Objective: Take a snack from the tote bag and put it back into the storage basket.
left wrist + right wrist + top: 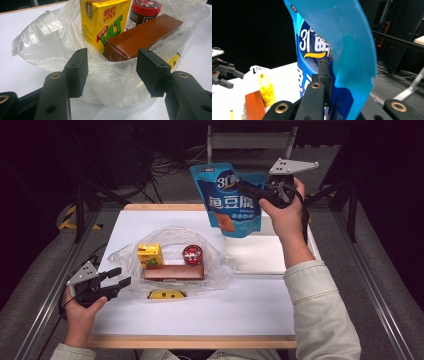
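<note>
My right gripper (pixel 251 188) is raised over the table's far right, shut on the edge of a blue snack pouch (pixel 227 202) that hangs from it. In the right gripper view the pouch (pixel 337 37) is pinched flat between the jaws of that gripper (pixel 331 82). A clear plastic bag (pixel 212 270) lies mid-table and holds a yellow juice box (pixel 150 254), a red-lidded jar (pixel 192 254) and a brown box (pixel 174 272). My left gripper (pixel 121 277) stands open at the bag's left edge. In the left gripper view the bag (pixel 50 50) bulges between that gripper's (pixel 112 72) spread pads, unpressed.
A small yellow packet (pixel 166 294) lies at the bag's near edge. A white flat tray (pixel 257 255) sits at the right of the white table (pixel 200 315). Dark metal stands and cables surround the table beyond its far edge.
</note>
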The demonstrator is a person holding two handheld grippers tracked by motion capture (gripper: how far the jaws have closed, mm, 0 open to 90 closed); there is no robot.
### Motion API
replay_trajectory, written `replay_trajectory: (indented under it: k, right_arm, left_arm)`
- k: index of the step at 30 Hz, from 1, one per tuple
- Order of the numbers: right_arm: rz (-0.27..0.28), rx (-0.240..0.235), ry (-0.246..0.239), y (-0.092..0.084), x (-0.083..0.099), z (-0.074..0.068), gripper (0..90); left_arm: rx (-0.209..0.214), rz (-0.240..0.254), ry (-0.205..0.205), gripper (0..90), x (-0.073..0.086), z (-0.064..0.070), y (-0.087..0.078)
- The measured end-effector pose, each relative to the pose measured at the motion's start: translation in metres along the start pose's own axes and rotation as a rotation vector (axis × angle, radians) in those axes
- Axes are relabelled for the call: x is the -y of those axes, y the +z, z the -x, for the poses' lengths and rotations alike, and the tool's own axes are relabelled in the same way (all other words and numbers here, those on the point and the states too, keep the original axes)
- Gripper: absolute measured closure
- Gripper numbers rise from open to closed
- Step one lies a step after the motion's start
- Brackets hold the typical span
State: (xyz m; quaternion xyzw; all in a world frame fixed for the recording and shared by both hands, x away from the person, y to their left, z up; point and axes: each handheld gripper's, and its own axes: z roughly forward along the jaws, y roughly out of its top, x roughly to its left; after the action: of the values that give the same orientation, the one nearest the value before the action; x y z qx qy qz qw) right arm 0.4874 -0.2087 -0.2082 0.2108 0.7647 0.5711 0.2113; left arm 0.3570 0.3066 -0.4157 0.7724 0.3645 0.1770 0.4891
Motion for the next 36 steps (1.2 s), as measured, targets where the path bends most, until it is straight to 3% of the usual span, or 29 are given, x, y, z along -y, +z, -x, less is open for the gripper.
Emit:
replay_trajectory:
  k: [18,28,36]
  right_arm:
    - [0.003,0.086,0.047,-0.031,0.015,0.031,90.0]
    - [0.01,0.122,0.091,-0.038,0.034,0.05,90.0]
    - [-0.019,0.154,0.11,-0.037,0.051,0.062,90.0]
  left_arm:
    - [0.003,0.0,-0.003,44.0,0.0,0.0,0.0]
    - [0.004,-0.002,-0.003,44.4,0.0,0.0,0.0]
    - [0.003,-0.002,-0.003,44.3,0.0,0.001,0.0]
